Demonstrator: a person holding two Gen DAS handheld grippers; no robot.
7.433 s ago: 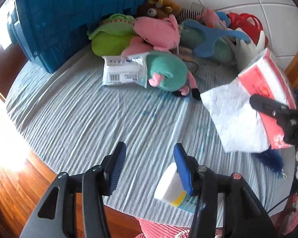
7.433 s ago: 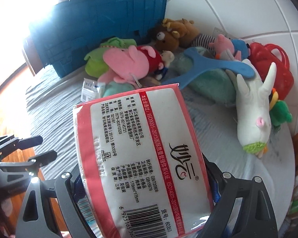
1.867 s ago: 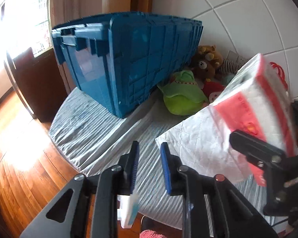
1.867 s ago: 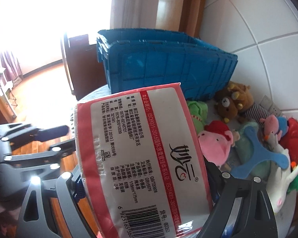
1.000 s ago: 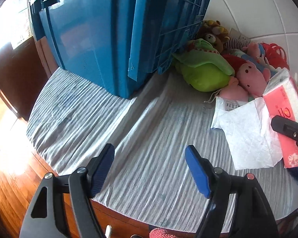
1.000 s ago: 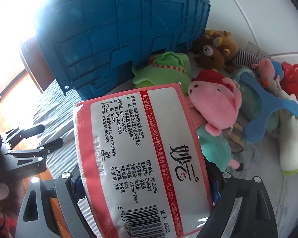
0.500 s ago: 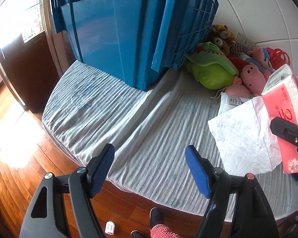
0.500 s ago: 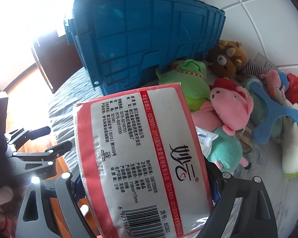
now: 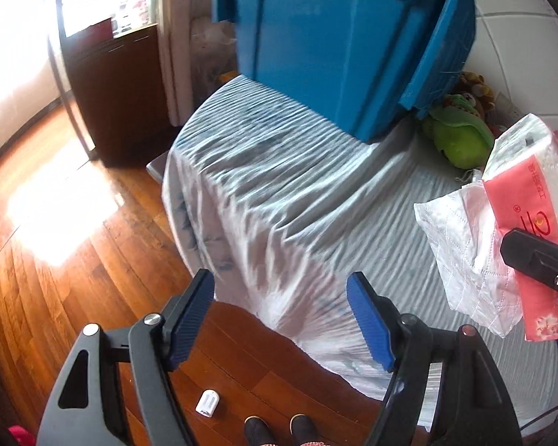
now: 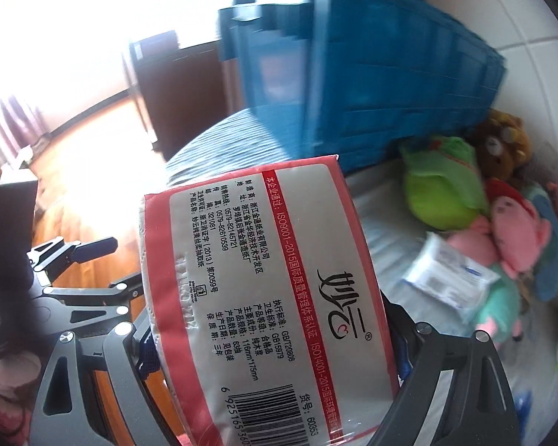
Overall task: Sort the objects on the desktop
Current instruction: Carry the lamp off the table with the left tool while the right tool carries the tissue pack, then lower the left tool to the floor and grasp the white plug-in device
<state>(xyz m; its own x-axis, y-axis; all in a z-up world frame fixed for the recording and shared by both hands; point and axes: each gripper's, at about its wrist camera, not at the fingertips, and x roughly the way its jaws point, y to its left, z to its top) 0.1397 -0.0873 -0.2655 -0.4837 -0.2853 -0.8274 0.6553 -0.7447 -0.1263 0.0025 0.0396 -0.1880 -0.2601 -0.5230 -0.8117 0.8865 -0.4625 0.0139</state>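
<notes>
blue-padded left claw (image 9: 281, 316) gapes empty at 6 o'clock over the bench (image 9: 279, 193) edge. right claw (image 10: 275, 338) clamps the tissue pack (image 10: 264, 290), held aloft at 3 o'clock. blue crate (image 9: 353, 44) at 12. risk: loose wrapper flap could slip; pack drops to floor or snags on plush toys (image 10: 446, 189).

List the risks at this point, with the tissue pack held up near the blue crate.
1. A loose tissue sheet hangs from the tissue pack in the right gripper; it could tear or pull out.
2. The blue crate stands tall beside the pack; swinging across could knock its wall.
3. The left gripper, open and empty, hangs past the table edge, where it can steady nothing.
</notes>
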